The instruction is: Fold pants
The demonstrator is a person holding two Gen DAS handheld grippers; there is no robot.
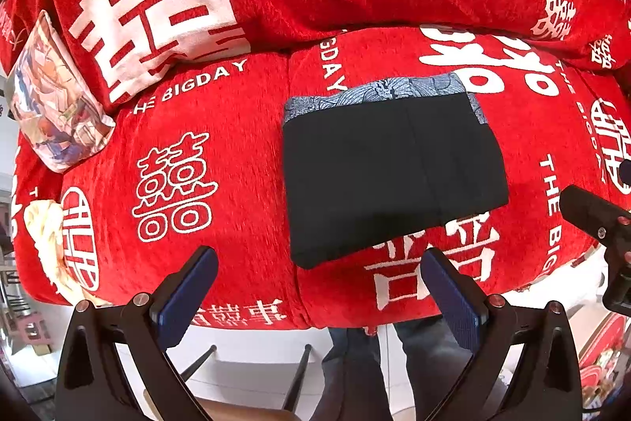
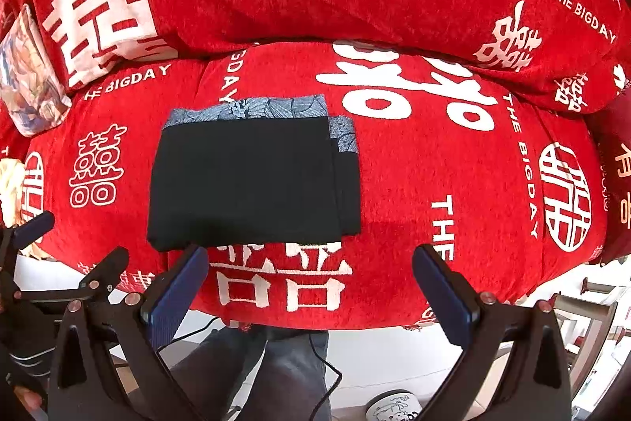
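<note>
The red sofa cover reads "THE BIGDAY" (repeated, among white double-happiness characters 囍).

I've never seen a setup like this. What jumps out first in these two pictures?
The bright red cover with big white characters and "THE BIGDAY" lettering fills both views. In its middle lies a neat black rectangle, the folded pants, with a blue-grey patterned band along the far edge. At the bottom of each view a pair of blue-padded fingers stands wide apart: the left gripper and the right gripper, both holding nothing.
</note>
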